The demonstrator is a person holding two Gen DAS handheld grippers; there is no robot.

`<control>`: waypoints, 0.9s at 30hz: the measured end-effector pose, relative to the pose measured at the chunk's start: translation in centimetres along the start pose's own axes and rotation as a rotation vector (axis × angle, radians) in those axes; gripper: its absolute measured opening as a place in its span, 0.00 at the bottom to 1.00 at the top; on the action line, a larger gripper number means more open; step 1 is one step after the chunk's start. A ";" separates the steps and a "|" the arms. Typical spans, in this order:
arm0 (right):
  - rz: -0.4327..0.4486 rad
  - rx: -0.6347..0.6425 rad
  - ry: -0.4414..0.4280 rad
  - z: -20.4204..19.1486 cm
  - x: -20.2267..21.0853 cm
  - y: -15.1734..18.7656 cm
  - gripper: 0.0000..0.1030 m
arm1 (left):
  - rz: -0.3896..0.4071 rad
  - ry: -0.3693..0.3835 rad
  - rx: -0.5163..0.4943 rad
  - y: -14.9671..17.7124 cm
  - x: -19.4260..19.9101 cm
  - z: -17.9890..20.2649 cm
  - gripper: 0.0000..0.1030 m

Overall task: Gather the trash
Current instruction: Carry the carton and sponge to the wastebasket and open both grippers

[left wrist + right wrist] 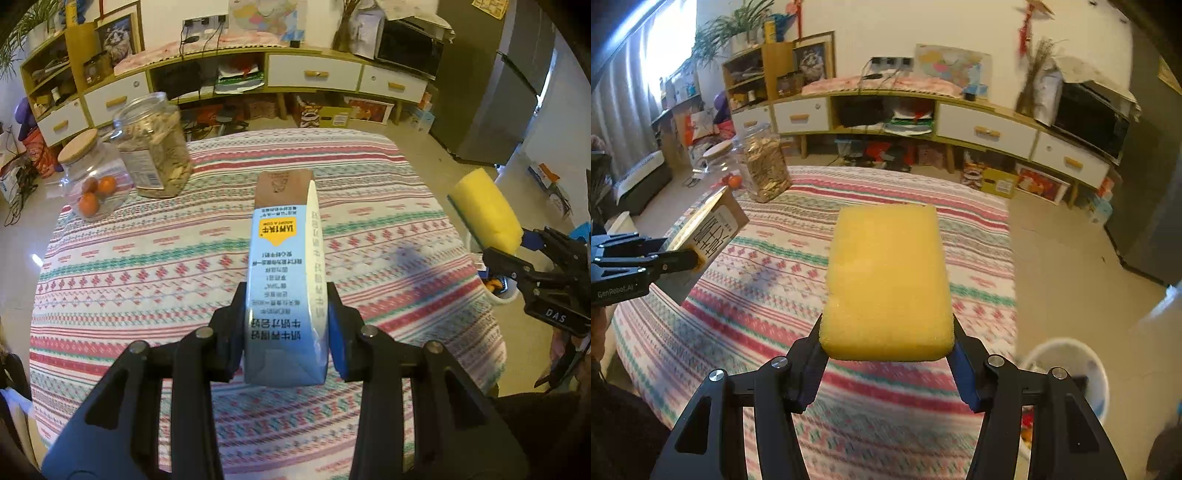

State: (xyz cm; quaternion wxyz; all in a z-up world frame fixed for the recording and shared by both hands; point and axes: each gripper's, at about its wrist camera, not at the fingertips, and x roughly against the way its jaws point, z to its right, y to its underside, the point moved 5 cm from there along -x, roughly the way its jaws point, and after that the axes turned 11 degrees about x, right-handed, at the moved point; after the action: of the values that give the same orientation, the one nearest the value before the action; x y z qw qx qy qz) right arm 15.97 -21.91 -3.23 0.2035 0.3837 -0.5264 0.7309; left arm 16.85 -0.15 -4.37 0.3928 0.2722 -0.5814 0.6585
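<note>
One milk carton pinched between the left gripper fingers, held lengthwise above the striped table; one yellow sponge clamped in the right gripper fingers, also above the table, off its right side. Two clear jars at the table's far left corner: tall jar holds pale dry pieces, round jar with wooden lid holds three orange fruits. One white bin on the floor right of the table, contents unclear.

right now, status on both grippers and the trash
Left gripper shut on milk carton. Right gripper shut on yellow sponge. Both held above the table. White bin at right, path clear.
</note>
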 end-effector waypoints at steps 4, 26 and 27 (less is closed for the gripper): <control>-0.021 -0.095 0.004 2.5 1.8 1.9 0.58 | 0.006 0.027 0.020 0.8 0.2 1.7 0.39; -0.091 -0.361 0.086 11.4 5.3 8.7 0.58 | -0.022 0.159 -0.156 3.4 -2.5 15.4 0.39; -0.095 -0.372 0.085 11.8 5.5 9.2 0.58 | -0.026 0.168 -0.160 3.5 -2.7 16.2 0.39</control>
State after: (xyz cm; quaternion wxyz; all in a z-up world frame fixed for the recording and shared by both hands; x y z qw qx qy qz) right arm 10.18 -36.75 -2.87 0.3273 0.3324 -0.6248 0.6261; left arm 13.83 -16.59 -5.69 0.4693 0.1914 -0.5936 0.6251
